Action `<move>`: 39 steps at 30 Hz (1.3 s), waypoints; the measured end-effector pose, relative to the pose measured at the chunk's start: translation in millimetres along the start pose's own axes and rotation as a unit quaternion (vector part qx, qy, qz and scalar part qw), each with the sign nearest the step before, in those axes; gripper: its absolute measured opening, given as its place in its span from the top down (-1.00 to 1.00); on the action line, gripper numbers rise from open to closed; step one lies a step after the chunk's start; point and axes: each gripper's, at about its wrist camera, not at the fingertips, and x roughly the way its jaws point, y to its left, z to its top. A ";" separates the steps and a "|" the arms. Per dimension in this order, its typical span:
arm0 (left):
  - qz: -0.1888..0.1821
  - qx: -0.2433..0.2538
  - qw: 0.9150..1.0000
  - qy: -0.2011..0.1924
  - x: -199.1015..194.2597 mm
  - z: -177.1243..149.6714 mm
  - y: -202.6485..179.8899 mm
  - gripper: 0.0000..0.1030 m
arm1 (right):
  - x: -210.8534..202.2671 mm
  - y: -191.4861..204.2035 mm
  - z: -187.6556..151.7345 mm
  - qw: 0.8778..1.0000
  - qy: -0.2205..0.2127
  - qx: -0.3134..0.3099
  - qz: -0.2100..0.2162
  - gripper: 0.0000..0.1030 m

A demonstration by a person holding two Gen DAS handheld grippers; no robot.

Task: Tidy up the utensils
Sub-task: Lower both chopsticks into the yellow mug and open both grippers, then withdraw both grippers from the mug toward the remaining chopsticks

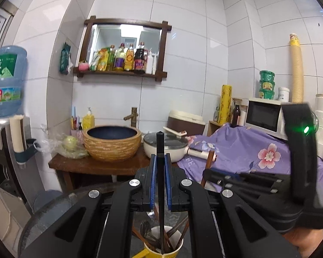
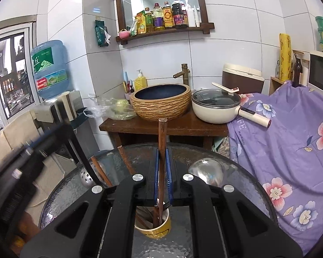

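A slim black chopstick (image 1: 160, 185) stands nearly upright, its lower tip inside the yellow cup (image 1: 161, 250), which sits at six o'clock on the round glass table. A brown wooden chopstick (image 2: 162, 161) stands likewise, reaching down into that cup among other utensils. At twelve o'clock from the cup lies a steel ladle (image 2: 205, 172); at ten o'clock, a perforated skimmer (image 2: 86, 177).

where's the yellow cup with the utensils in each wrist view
Left wrist view: the yellow cup sits at the bottom centre, below the gripper.
Right wrist view: the yellow cup is at bottom centre, just left of middle, on the glass table.
Shared landmark: the woven basin behind.
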 end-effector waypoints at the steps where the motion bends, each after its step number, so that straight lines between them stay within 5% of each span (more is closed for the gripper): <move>1: 0.002 0.002 1.000 -0.005 -1.3 1.6 -1.6 0.86 | 0.5 0.5 -0.1 1.000 0.000 0.000 0.000 0.86; 5: 0.010 0.000 1.000 -0.007 6.5 -0.8 -4.3 0.86 | 2.9 0.8 -2.5 1.000 0.004 0.000 0.001 0.86; 15: 0.022 -0.041 0.997 0.065 39.6 -48.0 14.5 0.86 | 17.8 -5.0 -27.3 1.000 0.019 -0.003 -0.001 0.84; 17: 0.025 -0.033 0.996 0.076 41.1 -53.4 16.0 0.57 | 18.4 -4.6 -32.7 1.000 0.017 -0.007 0.002 0.65; 19: 0.032 -0.023 0.997 0.073 37.5 -58.4 16.8 0.28 | 16.7 -2.8 -39.2 1.000 0.009 -0.015 -0.010 -0.14; 25: 0.039 -0.050 0.995 0.075 17.0 -66.7 37.8 -0.05 | -1.3 -10.5 -51.1 0.999 -0.019 -0.010 -0.034 -0.14; 31: 0.050 -0.080 0.991 0.098 -4.6 -80.8 61.7 -0.06 | -7.2 -21.6 -70.7 0.999 -0.001 0.010 -0.031 -0.14; 35: 0.062 -0.053 0.988 0.128 -19.8 -97.3 59.5 -0.10 | -12.3 -14.4 -92.0 1.000 0.014 0.009 -0.018 -0.14; 39: 0.070 -0.022 0.981 0.179 -35.7 -121.4 59.4 -0.34 | -20.4 11.5 -124.4 0.999 0.043 -0.029 -0.010 -0.14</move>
